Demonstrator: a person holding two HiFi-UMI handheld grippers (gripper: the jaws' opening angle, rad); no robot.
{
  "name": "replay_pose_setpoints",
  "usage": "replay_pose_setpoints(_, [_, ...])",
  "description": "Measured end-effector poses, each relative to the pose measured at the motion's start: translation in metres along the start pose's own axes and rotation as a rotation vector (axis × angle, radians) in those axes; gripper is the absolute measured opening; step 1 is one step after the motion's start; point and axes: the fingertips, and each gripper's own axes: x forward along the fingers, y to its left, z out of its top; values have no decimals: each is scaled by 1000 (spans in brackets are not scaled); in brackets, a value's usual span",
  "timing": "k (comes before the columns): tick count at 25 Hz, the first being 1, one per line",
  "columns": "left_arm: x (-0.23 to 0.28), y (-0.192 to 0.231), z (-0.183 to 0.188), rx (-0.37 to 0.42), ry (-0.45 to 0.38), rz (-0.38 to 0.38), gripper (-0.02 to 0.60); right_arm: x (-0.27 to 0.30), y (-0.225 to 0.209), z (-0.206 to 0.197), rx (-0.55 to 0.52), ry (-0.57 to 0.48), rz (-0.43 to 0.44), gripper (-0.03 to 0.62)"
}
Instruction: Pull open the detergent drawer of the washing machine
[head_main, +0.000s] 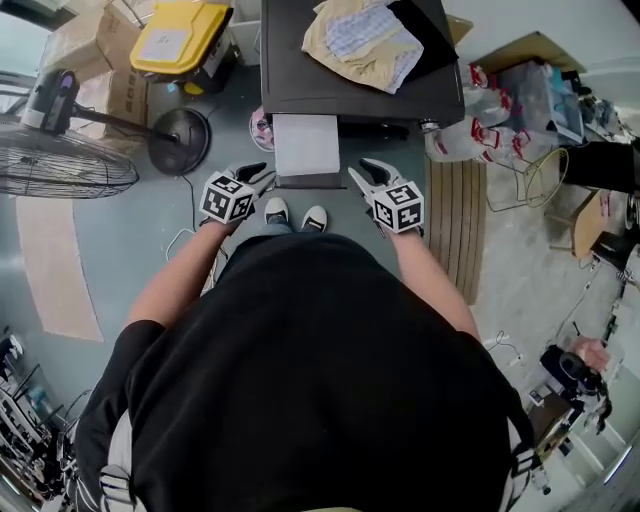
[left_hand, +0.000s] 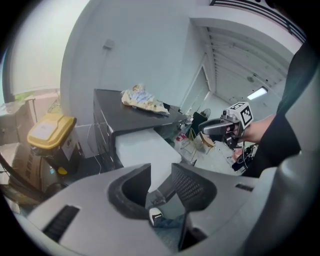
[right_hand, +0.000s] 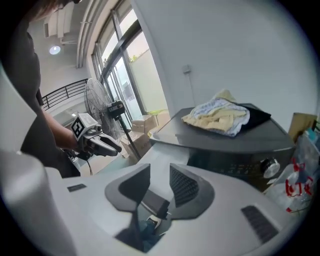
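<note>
The dark grey washing machine (head_main: 360, 70) stands ahead of me with a crumpled cloth (head_main: 362, 40) on its top. Its white detergent drawer (head_main: 306, 148) sticks out from the front at the left. My left gripper (head_main: 252, 178) hangs just left of the drawer's front end, and my right gripper (head_main: 366, 174) hangs just right of it. Both are open, hold nothing and touch nothing. In the left gripper view the left gripper (left_hand: 161, 172) frames the drawer (left_hand: 142, 150). The right gripper (right_hand: 160, 175) points at the drawer (right_hand: 162, 156) in its own view.
A standing fan (head_main: 60, 160) and its round base (head_main: 178, 140) are on the floor to the left. A yellow-lidded bin (head_main: 182, 36) and cardboard boxes (head_main: 88, 45) sit at the back left. Plastic bags (head_main: 470, 125) and a wooden slatted board (head_main: 462, 225) lie to the right. My shoes (head_main: 295, 213) stand below the drawer.
</note>
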Motion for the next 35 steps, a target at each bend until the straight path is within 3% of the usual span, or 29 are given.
replay_pose_setpoints(13, [-44, 20, 126, 44, -244, 79, 117, -56, -49, 131, -34, -258, -126, 100])
replay_pose_setpoints(21, [-74, 12, 176, 57, -361, 97, 106, -73, -57, 149, -41, -294, -132, 92])
replay_pose_setpoints(35, [-77, 13, 183, 67, -375, 146, 97, -89, -71, 152, -22, -326, -135, 91])
